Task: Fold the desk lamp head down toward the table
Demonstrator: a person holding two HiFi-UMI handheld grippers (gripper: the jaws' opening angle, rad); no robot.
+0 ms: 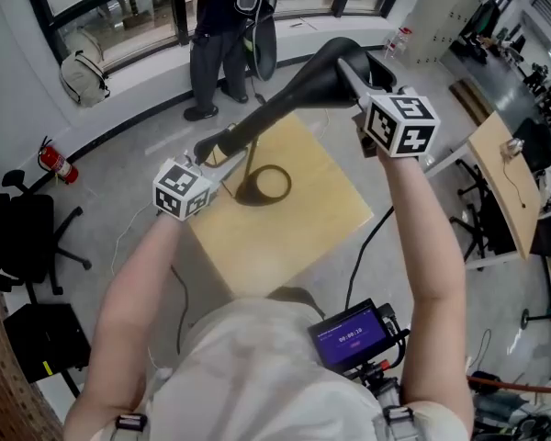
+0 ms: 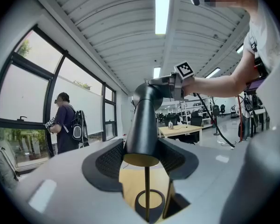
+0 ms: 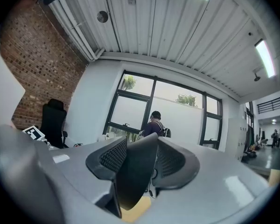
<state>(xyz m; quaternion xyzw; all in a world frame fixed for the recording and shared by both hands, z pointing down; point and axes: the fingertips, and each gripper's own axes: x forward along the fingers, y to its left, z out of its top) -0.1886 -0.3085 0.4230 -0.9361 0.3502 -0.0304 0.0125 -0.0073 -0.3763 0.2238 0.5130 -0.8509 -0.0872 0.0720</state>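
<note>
A black desk lamp stands on a small wooden table point(image 1: 303, 237), with a ring base point(image 1: 264, 184) and a thin stem point(image 2: 146, 190). Its long tapered body point(image 1: 285, 99) slants up from lower left to upper right. My left gripper point(image 1: 208, 154) is shut on the narrow lower end point(image 2: 142, 129) just above the stem, and both pads touch it. High on the right, my right gripper point(image 1: 356, 73) is shut on the wide lamp head point(image 3: 133, 176), which fills the gap between its jaws. Both grippers point level.
A person with a backpack point(image 1: 219, 26) stands by the windows beyond the table. A black office chair point(image 1: 23, 237) and a fire extinguisher point(image 1: 53, 162) are on the left. Another desk point(image 1: 510, 177) stands on the right. A cable point(image 1: 367, 246) runs across the floor beside the table.
</note>
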